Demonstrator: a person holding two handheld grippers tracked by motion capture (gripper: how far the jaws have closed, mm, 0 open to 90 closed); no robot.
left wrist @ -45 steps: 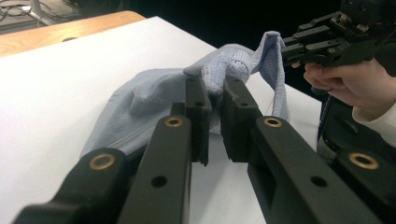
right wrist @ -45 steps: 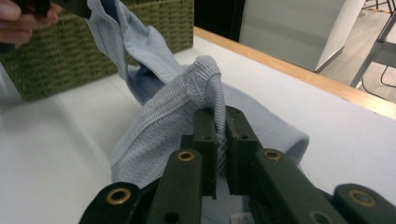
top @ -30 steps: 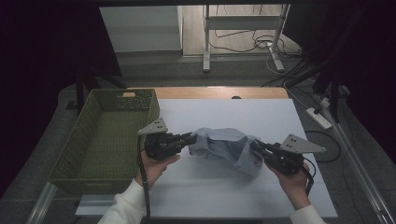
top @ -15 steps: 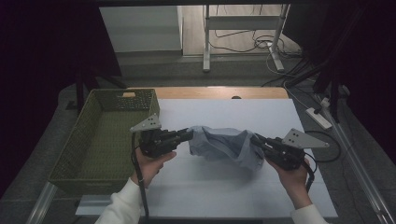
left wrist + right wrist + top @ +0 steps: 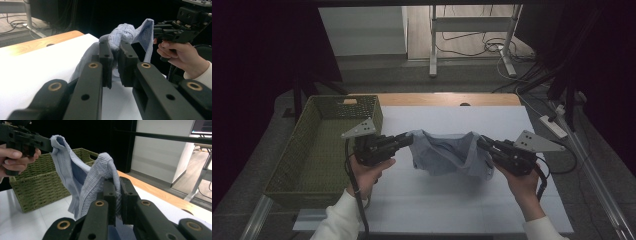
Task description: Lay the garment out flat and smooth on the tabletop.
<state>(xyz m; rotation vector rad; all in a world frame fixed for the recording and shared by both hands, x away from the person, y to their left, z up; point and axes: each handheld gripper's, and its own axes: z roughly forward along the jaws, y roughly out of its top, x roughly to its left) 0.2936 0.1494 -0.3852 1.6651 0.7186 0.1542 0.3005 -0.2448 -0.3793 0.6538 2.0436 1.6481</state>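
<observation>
Left gripper [image 5: 408, 139]: jaws clamped on one upper edge of a pale blue knitted garment [image 5: 451, 154]; right gripper [image 5: 482, 143]: jaws clamped on the opposite upper edge. Garment: slung between the two grippers, sagging in the middle above the white tabletop [image 5: 442, 205], its lower folds near or on the surface, which one cannot be told. Woven green basket [image 5: 307, 150]: on the tabletop just beside the left gripper.
</observation>
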